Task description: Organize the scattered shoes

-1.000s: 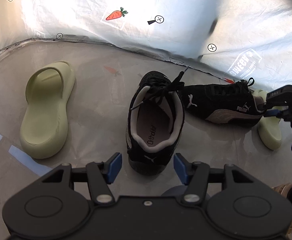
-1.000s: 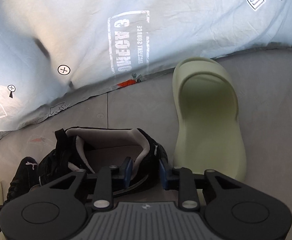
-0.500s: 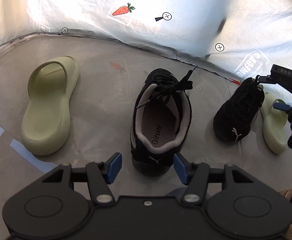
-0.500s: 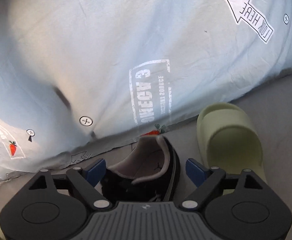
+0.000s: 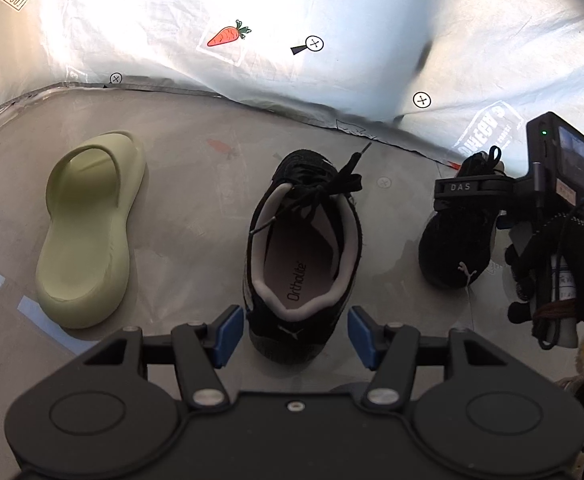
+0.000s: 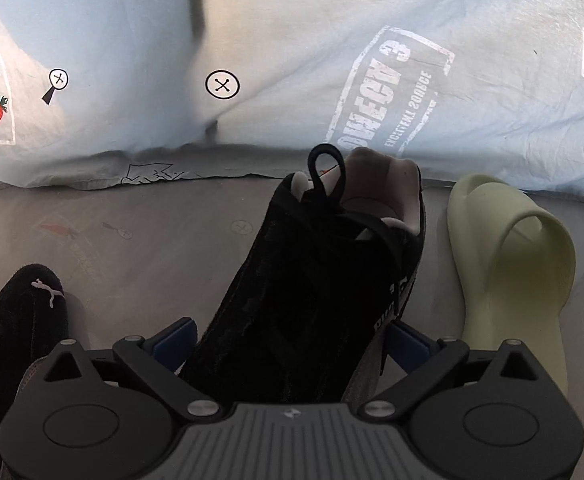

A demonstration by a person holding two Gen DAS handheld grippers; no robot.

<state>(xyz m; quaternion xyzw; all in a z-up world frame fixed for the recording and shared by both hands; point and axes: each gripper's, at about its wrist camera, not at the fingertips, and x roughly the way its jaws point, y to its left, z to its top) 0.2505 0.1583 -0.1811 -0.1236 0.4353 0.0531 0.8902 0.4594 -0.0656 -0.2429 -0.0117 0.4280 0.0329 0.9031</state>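
A: Where's the second sneaker [image 6: 316, 280] now?

B: Standing on the floor [image 5: 195, 184] between the right gripper's [image 6: 287, 344] jaws, toe toward the camera, heel toward the sheet [image 6: 292, 40] at the back. Its long axis runs straight along the fingers. The jaws are opening, the blue pads [image 6: 406, 340] look clear of its sides — so it's let go, not gripped.

A: And the first sneaker [image 5: 304, 256]?

B: Dead ahead of the left gripper [image 5: 296, 334], heel nearest, toe away, long axis again in line with the fingers. That gripper is half open and holds nothing; the heel sits just between its pads.

A: So the pair is side by side?

B: Near, roughly parallel, a gap of floor between them. The left hand is the nearer one to the first sneaker, so closing that gap looks like its job. The two green slides [image 5: 91, 232] [image 6: 508, 264] are well apart, one outside each sneaker.

A: What changed over the last second?

B: The second sneaker lay on its side across the floor, clamped in the right gripper. Now it's turned upright, set down beside the slide, and released. The left gripper hasn't budged.
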